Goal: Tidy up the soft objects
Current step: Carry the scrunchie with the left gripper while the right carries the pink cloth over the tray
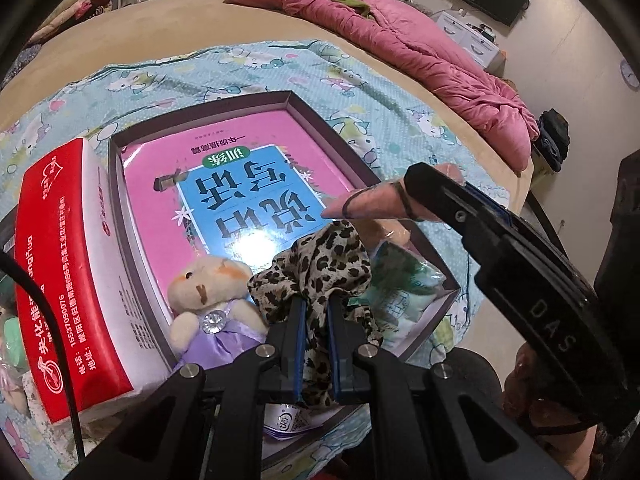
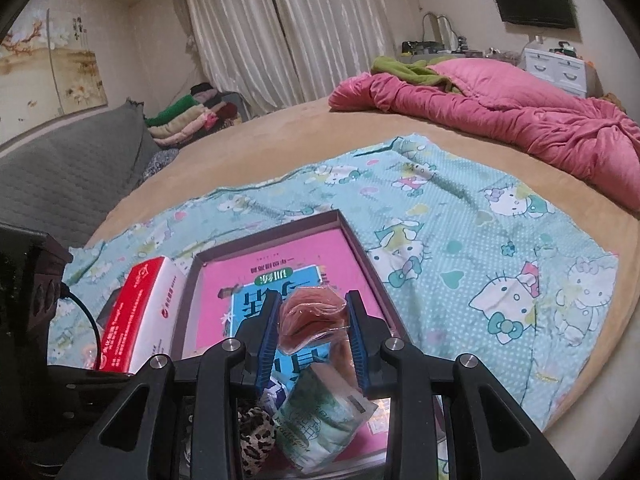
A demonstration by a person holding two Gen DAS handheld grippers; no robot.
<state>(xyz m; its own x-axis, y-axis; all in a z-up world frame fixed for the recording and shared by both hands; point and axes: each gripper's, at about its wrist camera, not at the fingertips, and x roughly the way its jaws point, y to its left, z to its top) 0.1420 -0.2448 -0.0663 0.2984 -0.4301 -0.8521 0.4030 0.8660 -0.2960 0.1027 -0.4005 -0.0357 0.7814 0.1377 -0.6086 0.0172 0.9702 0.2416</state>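
Note:
My left gripper (image 1: 316,300) is shut on a leopard-print cloth (image 1: 316,264), held over the near end of a shallow dark box (image 1: 320,120). A pink and blue book (image 1: 224,184) lies in the box. A small plush bear (image 1: 208,296) in a purple dress sits at the box's near left. My right gripper (image 2: 312,300) is shut on a pinkish item in clear wrap (image 2: 310,316), above the box (image 2: 360,256). In the left wrist view that item (image 1: 372,200) shows in the right gripper's fingers (image 1: 432,188). A green tissue pack (image 2: 324,416) and the leopard cloth (image 2: 256,436) lie below it.
A red and white tissue box (image 1: 68,280) stands left of the box, also in the right wrist view (image 2: 136,320). All rests on a Hello Kitty cloth (image 2: 480,248) on a tan bed. A pink quilt (image 2: 500,120) lies at the far side. A black cable (image 2: 84,312) runs at left.

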